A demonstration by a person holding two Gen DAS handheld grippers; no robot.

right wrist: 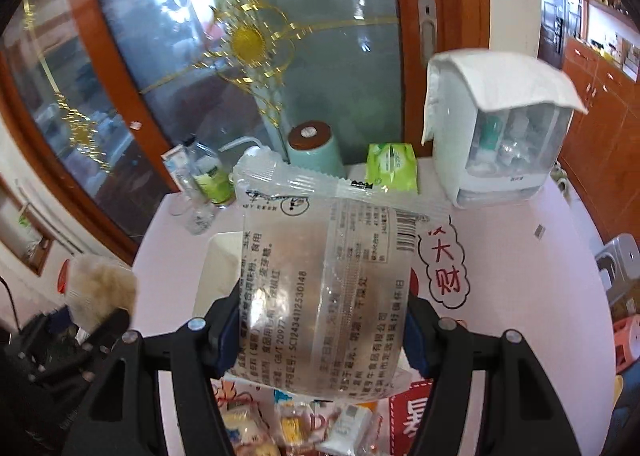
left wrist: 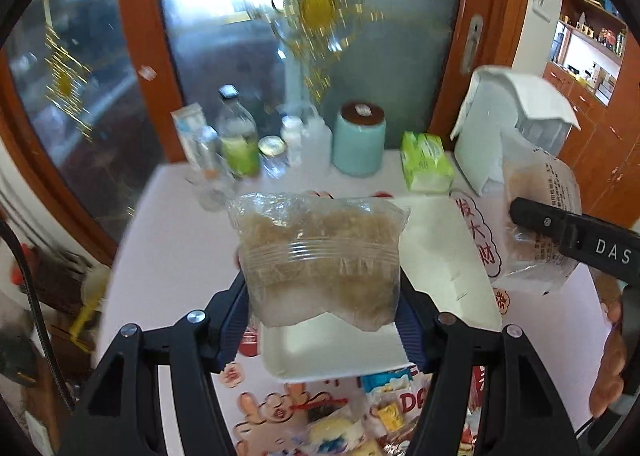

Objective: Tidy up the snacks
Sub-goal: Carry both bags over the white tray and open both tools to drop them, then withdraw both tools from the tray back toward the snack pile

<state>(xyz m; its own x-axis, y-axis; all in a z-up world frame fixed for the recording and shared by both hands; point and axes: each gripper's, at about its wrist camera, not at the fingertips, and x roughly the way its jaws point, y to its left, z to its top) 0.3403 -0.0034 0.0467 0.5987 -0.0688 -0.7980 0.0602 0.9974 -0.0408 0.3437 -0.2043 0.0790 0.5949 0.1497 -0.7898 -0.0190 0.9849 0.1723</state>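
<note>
Each of the 2 grippers carries a snack. At frame centre, the left gripper (left wrist: 322, 308) clamps a clear crumbly snack bag (left wrist: 320, 256), above the white tray (left wrist: 444, 240) on the table (left wrist: 168, 240). The right gripper (right wrist: 322, 330) clamps a printed clear packet (right wrist: 324, 288) at frame centre. Slick film may slip; the grippers could collide over the tray.

White table (left wrist: 168, 240), white tray (left wrist: 440, 256), teal canister (left wrist: 358, 143), tissue pack (left wrist: 426, 161)

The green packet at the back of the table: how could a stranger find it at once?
Look along the back of the white table, by the glass door. The green packet lies between the mint canister and the white box. It alone is bright green, flat and soft.
</note>
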